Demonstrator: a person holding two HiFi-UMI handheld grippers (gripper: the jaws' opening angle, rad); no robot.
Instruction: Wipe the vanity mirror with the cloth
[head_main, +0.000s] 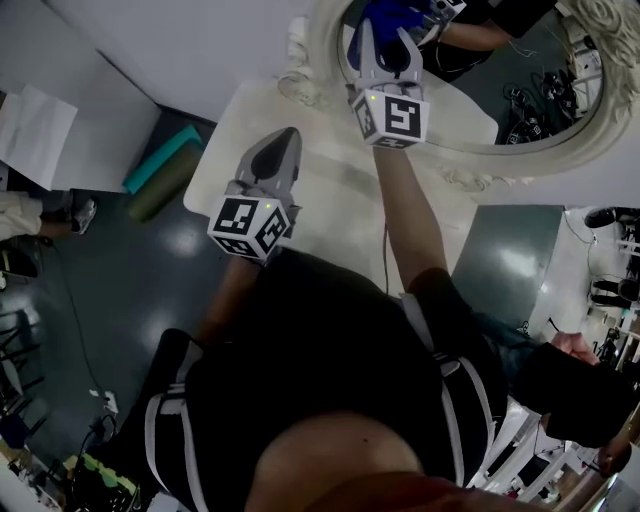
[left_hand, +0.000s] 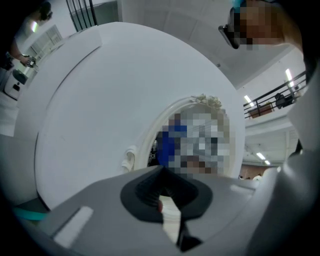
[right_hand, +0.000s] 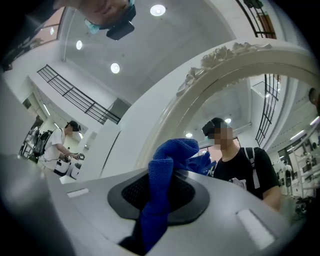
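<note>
Mirror (head_main: 505, 100) wiping appears in hand: left gripper (head_main: 282, 148) hangs closed and empty before it, right gripper (head_main: 384, 45) clamps the cloth (head_main: 388, 14) at its left-hand glass, and the next move calls for sweeping across with steady contact.

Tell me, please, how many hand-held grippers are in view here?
2. The left hand-held gripper hangs shut and empty over the white table; the right hand-held gripper is up at the vanity mirror, shut on the blue cloth. None appears hidden.
</note>
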